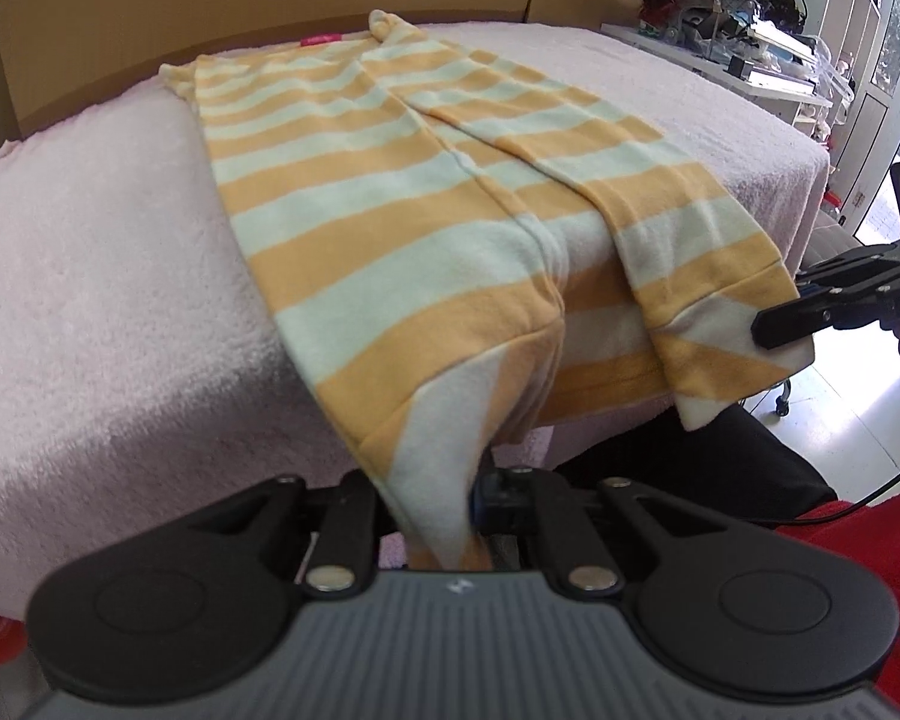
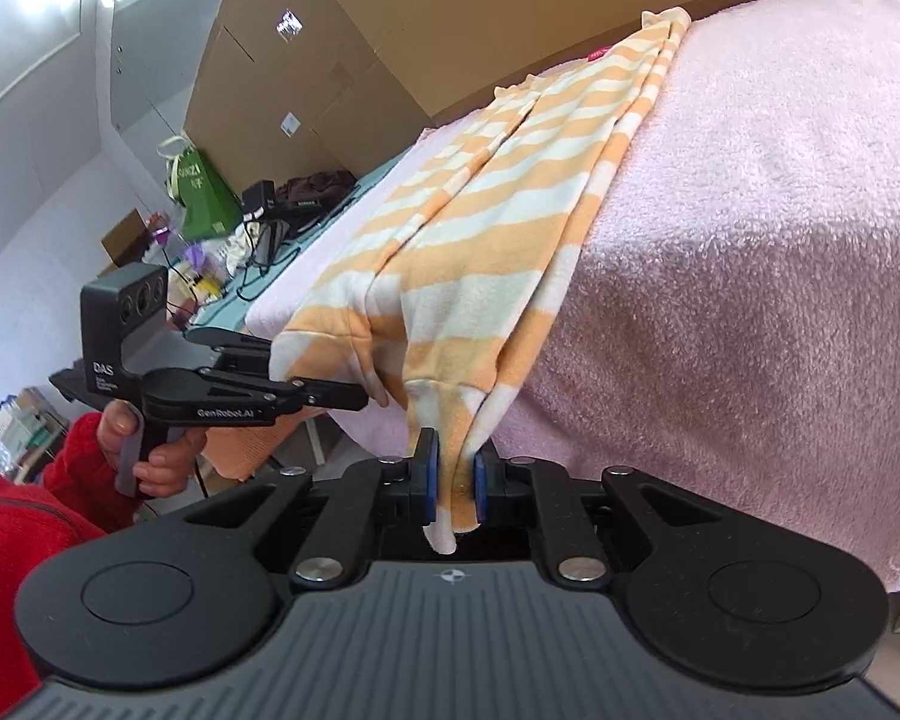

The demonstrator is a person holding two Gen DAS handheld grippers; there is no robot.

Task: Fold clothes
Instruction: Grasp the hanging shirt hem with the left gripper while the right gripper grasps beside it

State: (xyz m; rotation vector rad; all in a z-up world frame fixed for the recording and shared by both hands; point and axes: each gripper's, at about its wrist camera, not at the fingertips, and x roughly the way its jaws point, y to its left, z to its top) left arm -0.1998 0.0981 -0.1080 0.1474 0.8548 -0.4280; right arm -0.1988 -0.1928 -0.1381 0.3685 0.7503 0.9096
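Note:
Orange and pale striped trousers [image 1: 390,180] lie lengthwise on a table under a pink fleece blanket [image 1: 90,300], their two leg ends hanging over the near edge. My left gripper [image 1: 444,516] is shut on the hem of the left leg, which is drawn up between its fingers. My right gripper [image 1: 768,330] pinches the hem of the other leg. In the right wrist view the trousers [image 2: 510,192] run away from me, and the right gripper [image 2: 453,480] has its blue pads pressed on the hem. The left gripper [image 2: 360,399] grips the neighbouring leg there, held by a hand [image 2: 162,468].
Cardboard boxes [image 1: 150,0] stand behind the table. A white shelf with plants and clutter [image 1: 750,30] is at the far right. A green bag [image 2: 201,198] and cables sit on a side table. A red sleeve [image 2: 24,516] is close at the left.

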